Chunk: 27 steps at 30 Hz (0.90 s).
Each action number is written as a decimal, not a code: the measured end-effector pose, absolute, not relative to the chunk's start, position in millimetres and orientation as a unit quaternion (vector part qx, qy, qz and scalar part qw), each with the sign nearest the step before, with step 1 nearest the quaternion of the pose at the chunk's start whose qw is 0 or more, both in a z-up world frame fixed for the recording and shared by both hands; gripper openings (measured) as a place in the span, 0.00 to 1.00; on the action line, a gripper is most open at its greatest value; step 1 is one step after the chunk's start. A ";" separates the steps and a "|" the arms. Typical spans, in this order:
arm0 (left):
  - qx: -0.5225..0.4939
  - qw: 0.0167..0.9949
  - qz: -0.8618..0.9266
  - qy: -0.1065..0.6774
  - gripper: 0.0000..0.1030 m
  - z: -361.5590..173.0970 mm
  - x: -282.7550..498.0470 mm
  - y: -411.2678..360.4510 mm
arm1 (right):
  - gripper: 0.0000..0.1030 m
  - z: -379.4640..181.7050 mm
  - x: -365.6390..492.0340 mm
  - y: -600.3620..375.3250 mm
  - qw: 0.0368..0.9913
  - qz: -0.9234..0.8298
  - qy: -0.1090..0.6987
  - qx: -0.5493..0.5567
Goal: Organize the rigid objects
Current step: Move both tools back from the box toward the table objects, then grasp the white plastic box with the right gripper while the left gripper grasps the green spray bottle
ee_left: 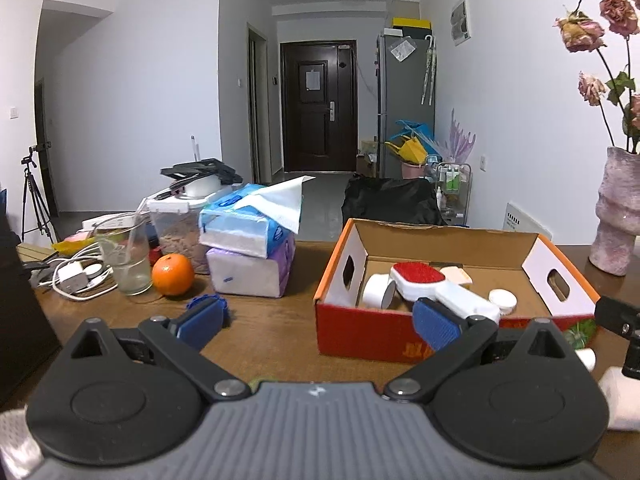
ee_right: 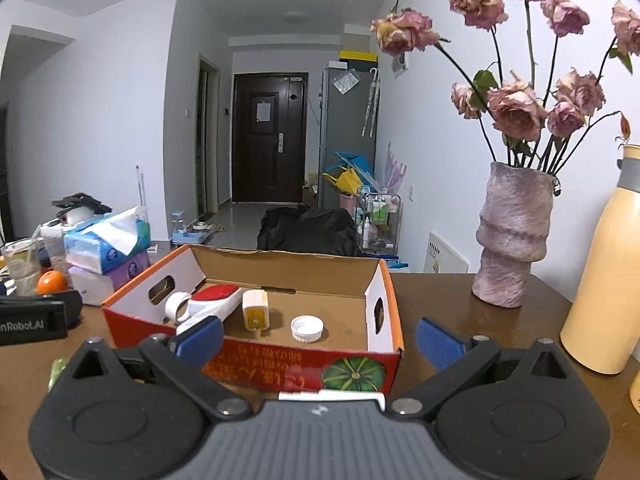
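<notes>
An orange-and-red cardboard box [ee_left: 360,332] [ee_right: 280,356] stands open on the brown table. Inside lie a white tape roll [ee_left: 378,290] [ee_right: 178,306], a red-and-white brush [ee_left: 424,280] [ee_right: 212,298], a white-and-yellow block [ee_right: 255,310] and a white cap [ee_left: 503,300] [ee_right: 307,328]. My left gripper [ee_left: 320,326] is open and empty, just before the box's left front corner. A blue ridged lid [ee_left: 196,301] lies on the table behind its left pad. My right gripper [ee_right: 320,340] is open in front of the box. A white object [ee_right: 328,396] shows under it, mostly hidden.
Left of the box are stacked tissue packs [ee_left: 248,256], an orange [ee_left: 173,274], a glass [ee_left: 124,258] and white cables [ee_left: 72,276]. A pink vase of dried roses [ee_right: 512,240] and a yellow bottle [ee_right: 608,280] stand to the right. A small green thing [ee_right: 58,368] lies near the front.
</notes>
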State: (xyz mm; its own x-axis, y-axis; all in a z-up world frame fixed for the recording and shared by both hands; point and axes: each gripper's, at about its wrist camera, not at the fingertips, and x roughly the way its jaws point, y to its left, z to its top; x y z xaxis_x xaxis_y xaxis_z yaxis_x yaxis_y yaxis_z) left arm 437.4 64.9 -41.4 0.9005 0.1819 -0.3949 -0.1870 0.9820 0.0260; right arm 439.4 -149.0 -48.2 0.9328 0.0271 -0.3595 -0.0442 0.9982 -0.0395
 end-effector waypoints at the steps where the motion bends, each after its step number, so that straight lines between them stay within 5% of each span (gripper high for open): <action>1: -0.006 0.975 0.095 0.200 1.00 -41.6 431.4 64.8 | 1.00 -48.4 434.2 -149.8 0.983 0.019 0.181 -0.025; 27: -0.018 0.962 0.104 0.251 1.00 -80.7 340.0 92.1 | 1.00 -106.1 313.6 -197.0 0.980 -0.040 0.193 -0.043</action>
State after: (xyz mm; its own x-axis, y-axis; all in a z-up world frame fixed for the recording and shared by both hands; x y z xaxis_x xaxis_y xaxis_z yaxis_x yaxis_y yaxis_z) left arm 340.0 92.1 -80.7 0.8527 0.1916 -0.4861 -0.2093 0.9777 0.0183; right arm 313.6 -197.0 -106.1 0.9227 -0.0951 -0.3737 0.0621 0.9931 -0.0995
